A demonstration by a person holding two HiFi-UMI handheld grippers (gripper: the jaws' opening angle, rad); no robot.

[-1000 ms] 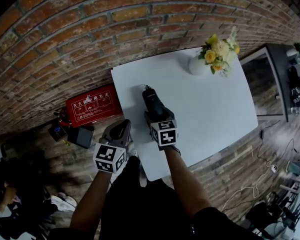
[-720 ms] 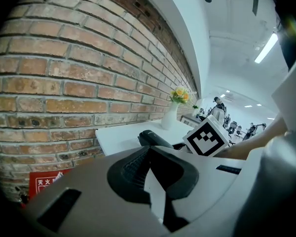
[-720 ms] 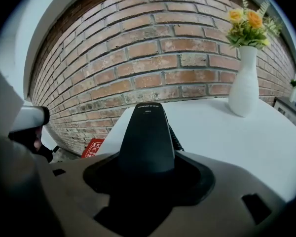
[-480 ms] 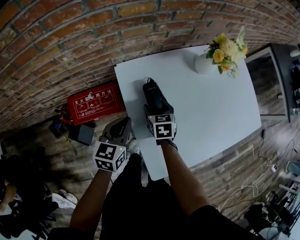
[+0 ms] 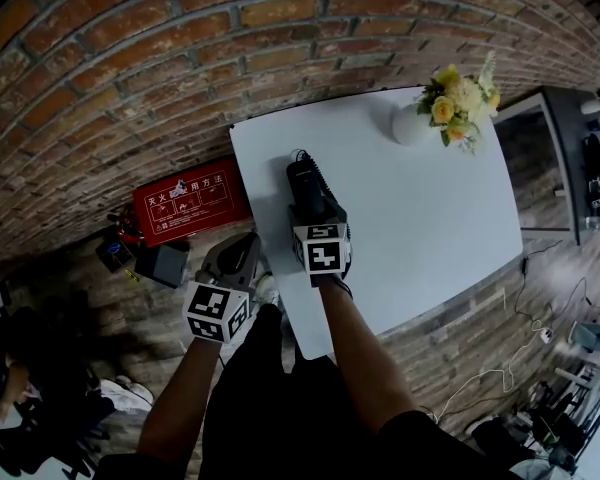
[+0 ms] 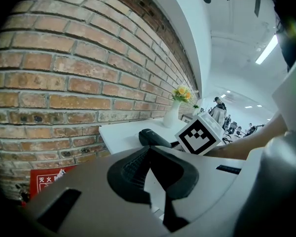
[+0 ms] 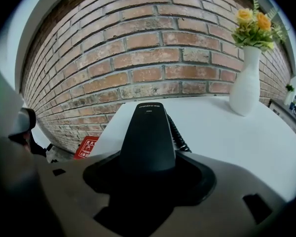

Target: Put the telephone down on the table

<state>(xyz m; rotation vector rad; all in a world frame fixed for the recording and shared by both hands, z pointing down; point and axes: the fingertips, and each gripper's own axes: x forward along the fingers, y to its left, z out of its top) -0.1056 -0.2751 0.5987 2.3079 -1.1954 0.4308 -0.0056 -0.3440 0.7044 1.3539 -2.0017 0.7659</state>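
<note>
My right gripper [image 5: 315,220] is shut on a black telephone handset [image 5: 304,188], which points away from me over the left part of the white table [image 5: 430,218]. In the right gripper view the handset [image 7: 147,132] fills the space between the jaws, and its coiled cord [image 7: 177,135] trails on the tabletop [image 7: 227,132] to its right. I cannot tell whether the handset touches the table. My left gripper [image 5: 240,260] hangs off the table's left edge with nothing in it. Its pads [image 6: 133,169] meet at the tips.
A white vase [image 5: 410,128] with yellow flowers [image 5: 458,98] stands at the table's far right corner. A brick wall [image 5: 180,58] runs behind the table. On the floor to the left lie a red box [image 5: 180,206] and a small black box [image 5: 162,265]. A dark cabinet [image 5: 560,158] stands to the right.
The right gripper and handset have edged slightly forward over the table. The left gripper has hardly moved.
</note>
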